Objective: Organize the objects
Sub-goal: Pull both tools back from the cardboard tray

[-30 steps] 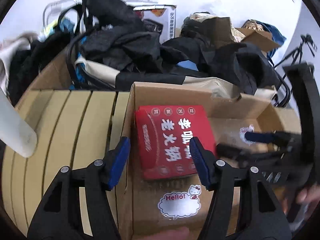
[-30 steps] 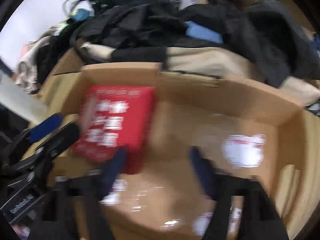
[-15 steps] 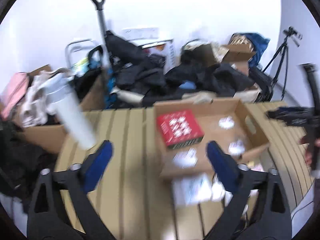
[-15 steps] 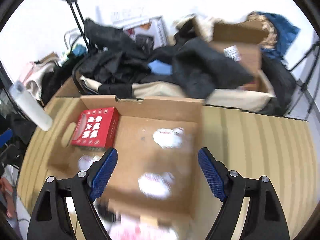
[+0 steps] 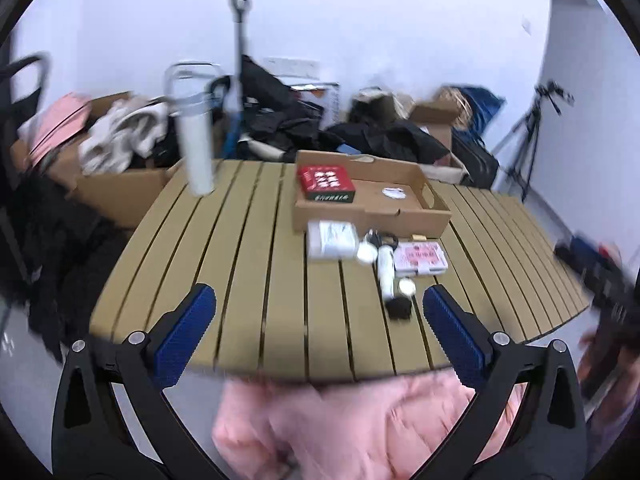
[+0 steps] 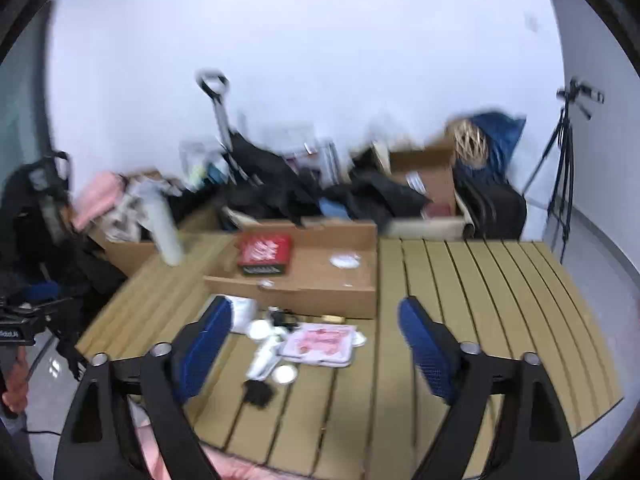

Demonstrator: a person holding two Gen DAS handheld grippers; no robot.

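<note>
- White wall (image 5: 360,20) behind; grey floor (image 6: 600,240) at right.
- Slatted tan table (image 5: 248,264) in front.
- Dark clothes (image 5: 280,124) and cardboard boxes (image 5: 120,188) heaped along the wall.
- Black tripod (image 6: 564,152) in the right corner.

Both views are smeared by motion blur. The printing on the red rectangular carton (image 5: 325,182) inside the shallow brown cardboard tray (image 5: 404,216) cannot be read. The small white and black items (image 5: 384,268) lying on the slatted tan worktop (image 5: 248,264) just beside the tray cannot be identified, nor can the pattern on the flat pink-and-white packet (image 6: 320,343). The pink padded garment (image 5: 360,428) is cut off by the bottom edge of the left view. The dark heap of clothing (image 6: 280,188) behind the worktop cannot be sorted into separate pieces.
</note>
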